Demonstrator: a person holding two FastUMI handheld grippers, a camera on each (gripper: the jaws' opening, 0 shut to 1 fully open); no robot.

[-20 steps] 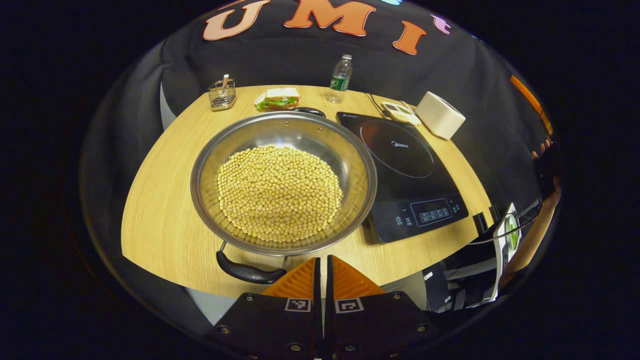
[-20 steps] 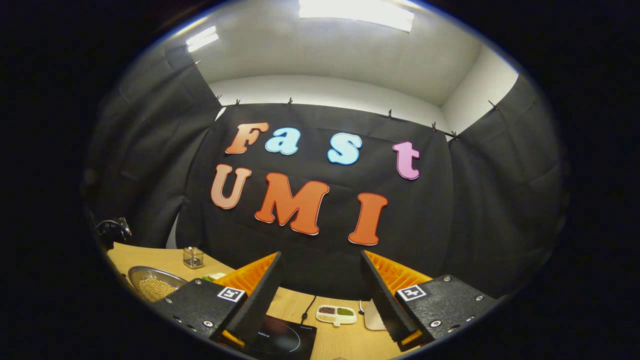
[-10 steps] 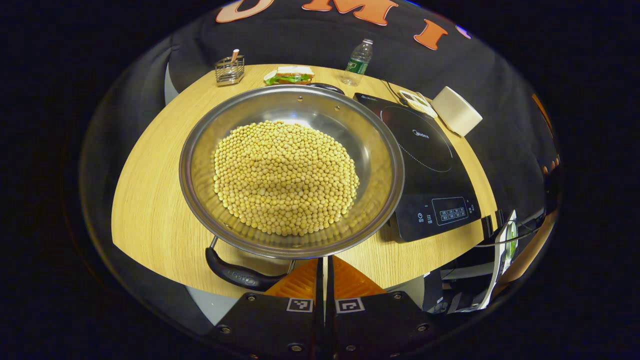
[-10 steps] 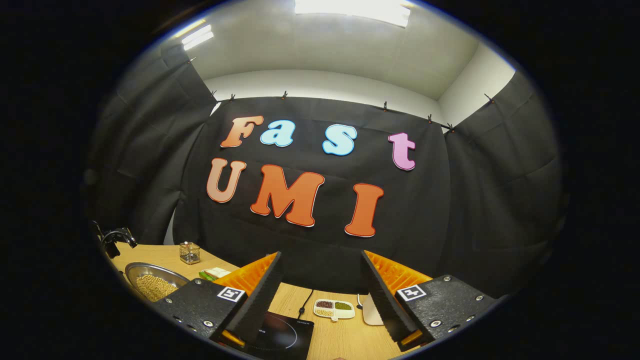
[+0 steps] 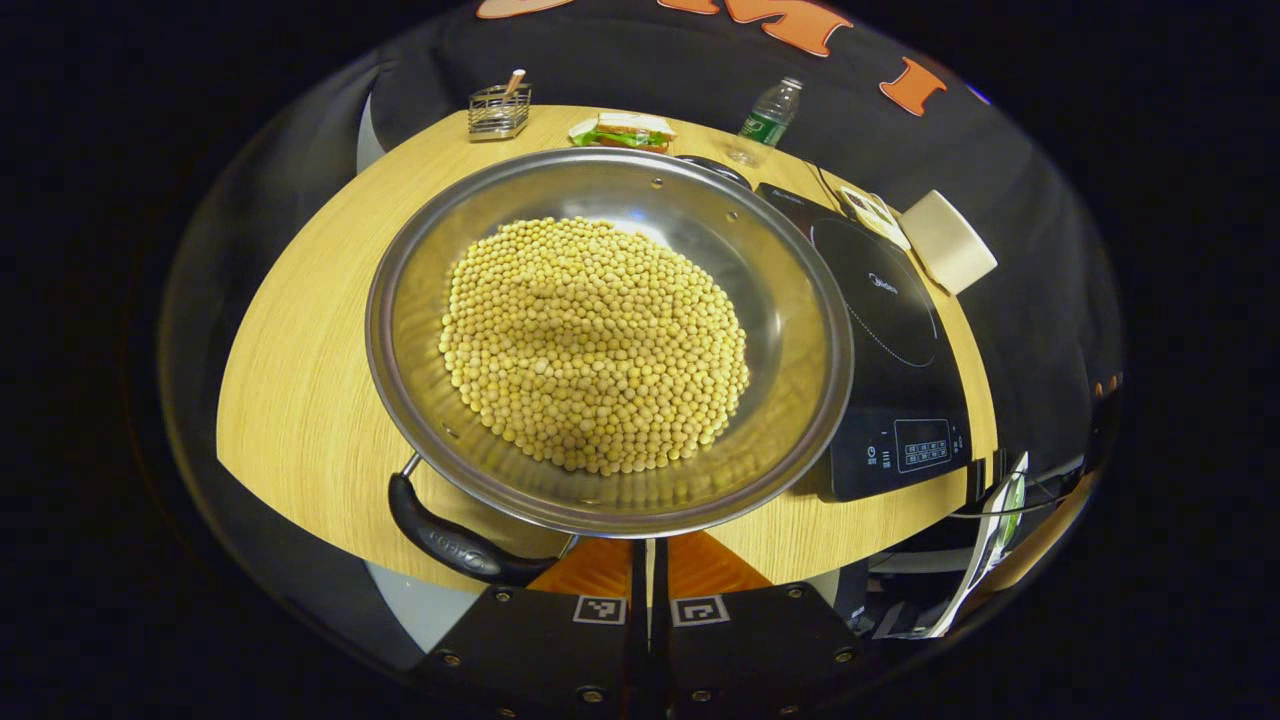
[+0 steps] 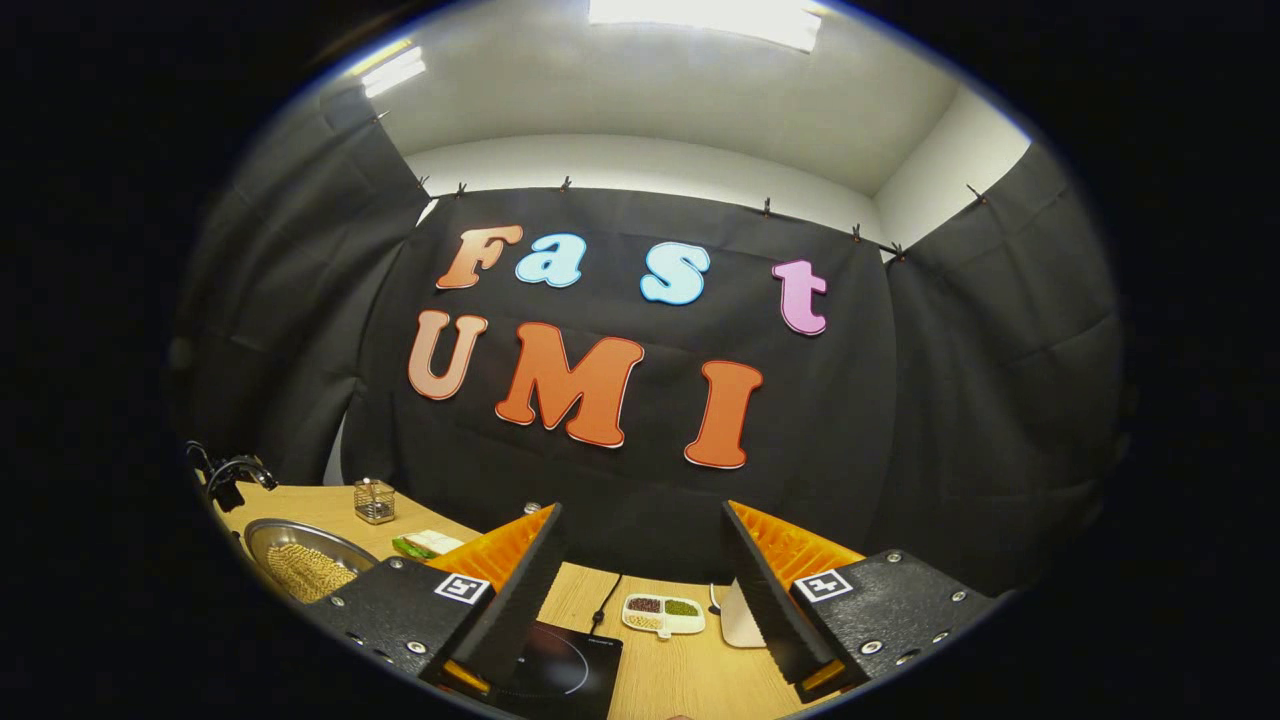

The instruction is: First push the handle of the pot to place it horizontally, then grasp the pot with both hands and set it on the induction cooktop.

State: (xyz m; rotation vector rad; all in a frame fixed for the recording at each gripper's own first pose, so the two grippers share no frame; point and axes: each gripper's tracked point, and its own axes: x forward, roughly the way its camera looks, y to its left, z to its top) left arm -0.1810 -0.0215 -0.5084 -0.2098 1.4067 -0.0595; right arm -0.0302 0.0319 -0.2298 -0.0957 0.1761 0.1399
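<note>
Steel pot [image 5: 610, 340] brimming with beans [image 5: 597, 343] — we are nudging its handle [image 5: 450, 535], left gripper [image 5: 648, 560] clenched, right gripper [image 6: 640, 560] released; jolting risks spillage.

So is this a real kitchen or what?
Probably not: it looks like a staged booth set up like a kitchen. A wooden table holds a pot of beans and an induction cooktop, with black cloth walls around.

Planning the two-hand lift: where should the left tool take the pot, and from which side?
Take the near black handle, not the rim. The pot is wide, shallow and heaped with beans, so the smooth rim offers little purchase. The handle lies skewed off to the left of the shut left tool; open, shift left, and close across the bar from the table's near edge.
</note>
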